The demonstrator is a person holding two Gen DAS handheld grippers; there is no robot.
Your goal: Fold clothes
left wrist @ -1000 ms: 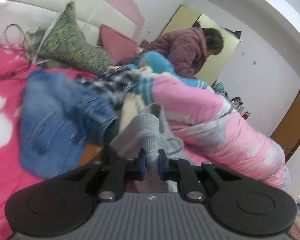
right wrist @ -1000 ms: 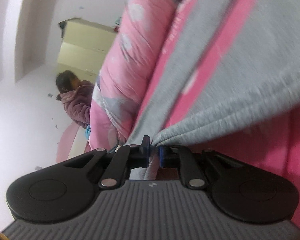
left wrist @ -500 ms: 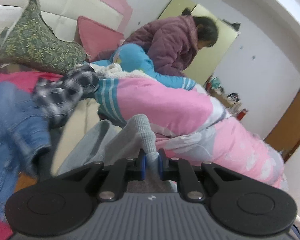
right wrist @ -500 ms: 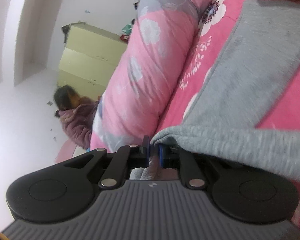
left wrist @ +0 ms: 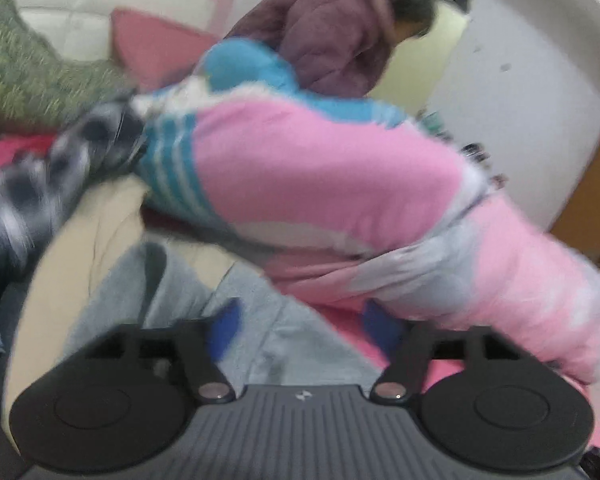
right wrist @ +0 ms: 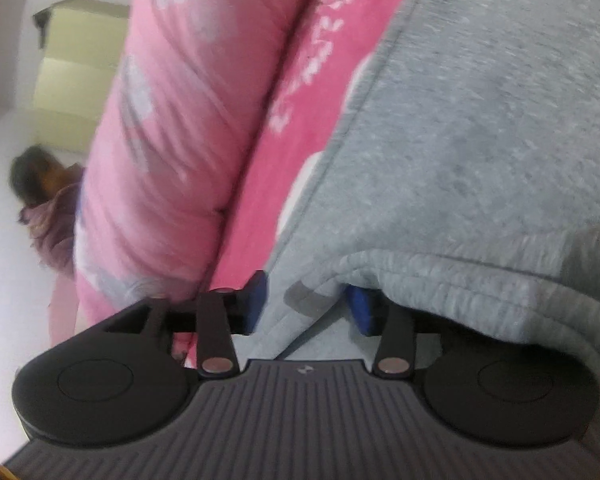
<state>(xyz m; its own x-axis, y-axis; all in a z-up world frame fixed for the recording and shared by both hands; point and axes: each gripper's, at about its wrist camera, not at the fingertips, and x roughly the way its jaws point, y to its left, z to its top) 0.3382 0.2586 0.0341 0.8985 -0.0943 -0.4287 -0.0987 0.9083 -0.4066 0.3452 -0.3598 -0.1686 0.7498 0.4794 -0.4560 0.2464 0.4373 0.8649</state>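
The grey knitted fleece garment (right wrist: 480, 140) now lies released on the pink bedspread (right wrist: 300, 92); left gripper (left wrist: 300, 320) and right gripper (right wrist: 306, 304), pinching it a moment ago, stand spread, likely ending a fold.

Black left claw (left wrist: 302, 320), ribbed grey body, blue pads (left wrist: 226, 328), 2 silver pivot screws

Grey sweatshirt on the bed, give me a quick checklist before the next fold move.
1. Left gripper released: ok, jaws wide apart, nothing clamped.
2. Right gripper released: ok, jaws apart; grey sweatshirt drapes over one finger, not pinched.
3. Sweatshirt resting on pink floral bedsheet: ok.
4. Sweatshirt lying flat and smooth: cannot tell, views too close and blurred.
5. Rolled pink quilt clear of the sweatshirt: ok in the right wrist view, a strip of sheet shows between them.
6. Plaid garment and beige garment clear of the sweatshirt: cannot tell, they lie close.
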